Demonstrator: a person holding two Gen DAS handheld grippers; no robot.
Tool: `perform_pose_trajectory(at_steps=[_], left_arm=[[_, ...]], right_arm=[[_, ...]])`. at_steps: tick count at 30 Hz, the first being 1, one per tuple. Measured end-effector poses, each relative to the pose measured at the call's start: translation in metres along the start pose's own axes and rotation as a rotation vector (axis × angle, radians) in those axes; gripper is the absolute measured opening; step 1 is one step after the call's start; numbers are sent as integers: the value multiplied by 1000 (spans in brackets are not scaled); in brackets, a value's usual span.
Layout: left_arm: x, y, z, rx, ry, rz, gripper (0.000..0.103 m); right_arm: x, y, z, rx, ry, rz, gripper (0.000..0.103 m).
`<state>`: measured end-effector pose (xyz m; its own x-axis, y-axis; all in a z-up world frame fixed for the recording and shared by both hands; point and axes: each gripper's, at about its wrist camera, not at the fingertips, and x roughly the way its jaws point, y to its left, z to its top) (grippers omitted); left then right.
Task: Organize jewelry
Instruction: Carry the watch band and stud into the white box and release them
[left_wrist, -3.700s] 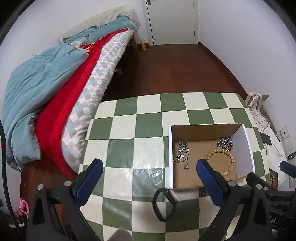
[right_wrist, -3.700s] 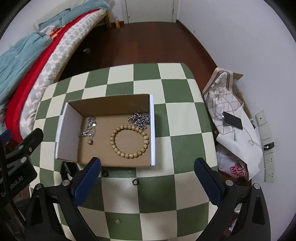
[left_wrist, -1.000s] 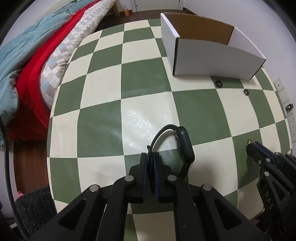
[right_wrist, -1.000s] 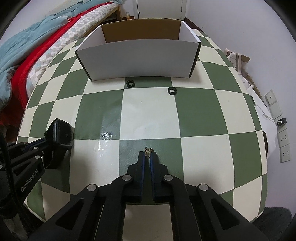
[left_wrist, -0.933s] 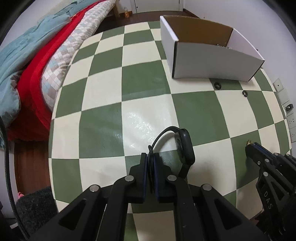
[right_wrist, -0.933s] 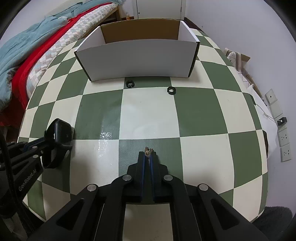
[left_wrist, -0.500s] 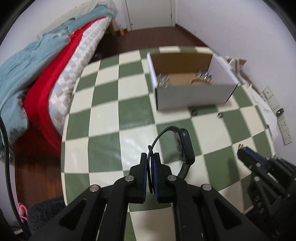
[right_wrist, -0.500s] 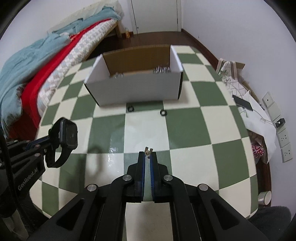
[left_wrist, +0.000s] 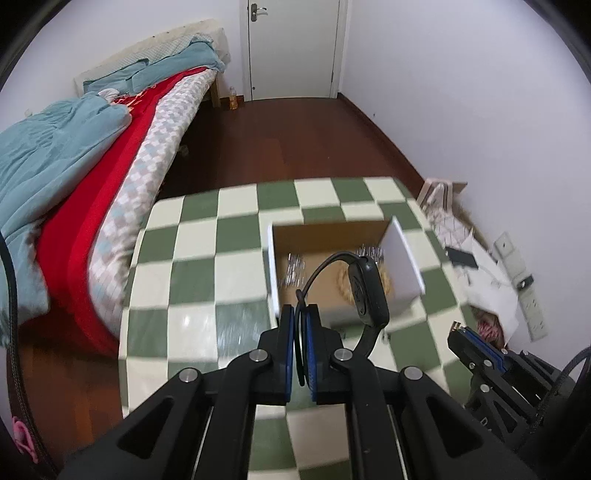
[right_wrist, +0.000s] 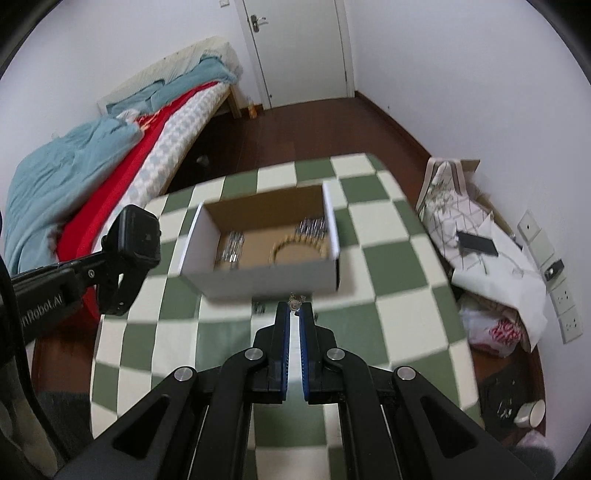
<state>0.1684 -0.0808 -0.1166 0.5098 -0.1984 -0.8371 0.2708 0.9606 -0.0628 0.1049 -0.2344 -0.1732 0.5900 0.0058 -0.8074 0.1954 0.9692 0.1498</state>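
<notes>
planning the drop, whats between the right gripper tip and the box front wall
In the right wrist view, only checkered tablecloth and a small dark ring lie between the right gripper and the box.

The left gripper (right_wrist: 110, 269) arm seems to read "nRobot.AI", partly cut off.

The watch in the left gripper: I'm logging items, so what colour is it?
Black, strap and case alike. The watch shows best in the right wrist view, clamped by the left gripper.

Bench (left_wrist: 192, 258), green-and-cream checked top. Bed (left_wrist: 74, 177) to its left: teal blanket, red cover. White door (right_wrist: 295, 48), closed. Dark wooden floor (left_wrist: 295, 147). Wall sockets (right_wrist: 565, 295) at right, near a plastic bag (right_wrist: 495, 328).
</notes>
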Motion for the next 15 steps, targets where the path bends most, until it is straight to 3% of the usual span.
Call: perform_pose_trajectory(at_steps=[7,13,15], left_arm=[[51,2,49,28,45,6,4],[107,6,56,44,162,5,4],[119,9,55,27,201,-8,10]], right_arm=[[42,-14,59,17,23,35,5],[103,-21,94,24,127,103,5],[121,-21,98,12,177,127,5]])
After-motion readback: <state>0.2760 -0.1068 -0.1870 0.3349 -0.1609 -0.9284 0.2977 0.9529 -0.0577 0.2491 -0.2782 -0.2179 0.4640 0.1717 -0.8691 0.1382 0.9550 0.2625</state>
